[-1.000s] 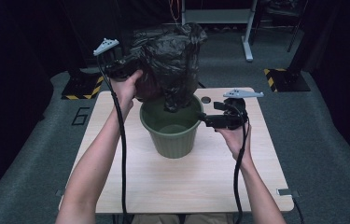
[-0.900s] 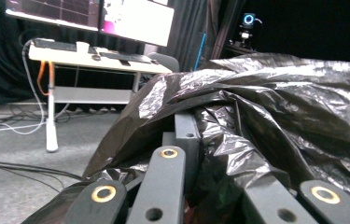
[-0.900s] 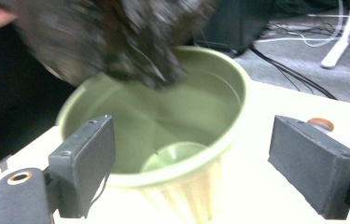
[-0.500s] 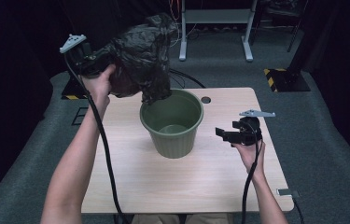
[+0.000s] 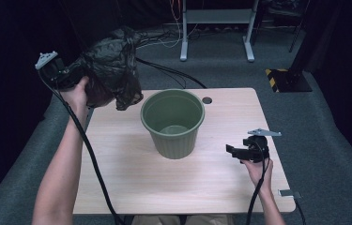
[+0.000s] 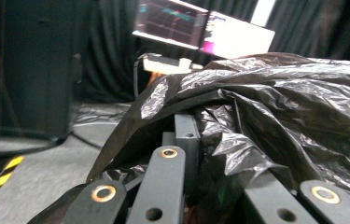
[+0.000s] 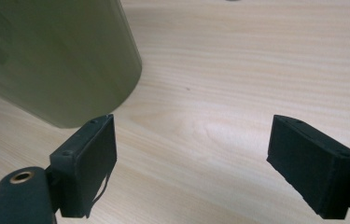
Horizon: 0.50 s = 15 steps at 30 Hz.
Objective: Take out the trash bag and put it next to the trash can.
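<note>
The left gripper [image 5: 72,77] is clamped on a crumpled black plastic bag [image 5: 110,68], holding it up in the air past the table's [image 5: 131,187] far left corner — clear of the green bucket [image 5: 172,123] standing mid-table toward the far edge. The right gripper [image 5: 233,152] hovers low by the right edge — jaws wide, nothing between them, pointing toward the bucket.

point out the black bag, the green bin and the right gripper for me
black bag [image 5: 112,70], high view, on its crumpled middle
green bin [image 5: 176,138], high view, on its outer front wall
right gripper [image 5: 230,151], high view, midway between its open fingertips
</note>
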Each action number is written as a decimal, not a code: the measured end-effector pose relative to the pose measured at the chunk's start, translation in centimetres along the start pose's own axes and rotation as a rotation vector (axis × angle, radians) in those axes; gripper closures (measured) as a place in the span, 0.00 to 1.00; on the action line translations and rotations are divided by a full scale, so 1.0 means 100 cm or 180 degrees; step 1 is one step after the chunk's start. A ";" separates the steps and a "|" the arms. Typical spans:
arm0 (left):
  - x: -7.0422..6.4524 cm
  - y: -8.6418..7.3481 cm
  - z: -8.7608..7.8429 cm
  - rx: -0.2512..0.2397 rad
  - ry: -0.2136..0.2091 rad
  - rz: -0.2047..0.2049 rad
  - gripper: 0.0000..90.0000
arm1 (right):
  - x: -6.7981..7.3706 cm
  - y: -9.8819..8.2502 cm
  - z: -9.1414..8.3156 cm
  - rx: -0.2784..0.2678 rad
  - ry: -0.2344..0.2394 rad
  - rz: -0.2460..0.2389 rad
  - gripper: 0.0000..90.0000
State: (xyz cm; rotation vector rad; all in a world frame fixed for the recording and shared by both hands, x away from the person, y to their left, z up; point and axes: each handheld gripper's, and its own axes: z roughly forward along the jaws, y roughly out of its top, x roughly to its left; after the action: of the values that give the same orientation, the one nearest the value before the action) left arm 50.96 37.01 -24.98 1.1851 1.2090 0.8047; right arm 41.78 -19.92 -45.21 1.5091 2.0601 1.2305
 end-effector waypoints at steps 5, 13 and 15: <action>0.026 -0.029 0.007 0.0157 0.0228 -0.0107 1.00 | -0.003 -0.015 0.005 0.0053 -0.0084 0.0009 0.16; 0.047 -0.103 0.030 0.0671 0.0444 -0.0143 1.00 | -0.008 -0.040 0.014 0.0174 -0.0201 -0.0025 0.16; 0.049 -0.119 0.033 0.0802 0.0473 -0.0128 0.99 | -0.010 -0.045 0.015 0.0184 -0.0213 -0.0009 0.16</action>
State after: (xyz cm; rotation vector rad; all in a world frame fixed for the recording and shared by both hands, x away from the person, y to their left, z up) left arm 53.82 37.90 -37.92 1.3172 1.4856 0.7356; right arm 40.36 -20.45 -49.78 1.5504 2.0703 1.1128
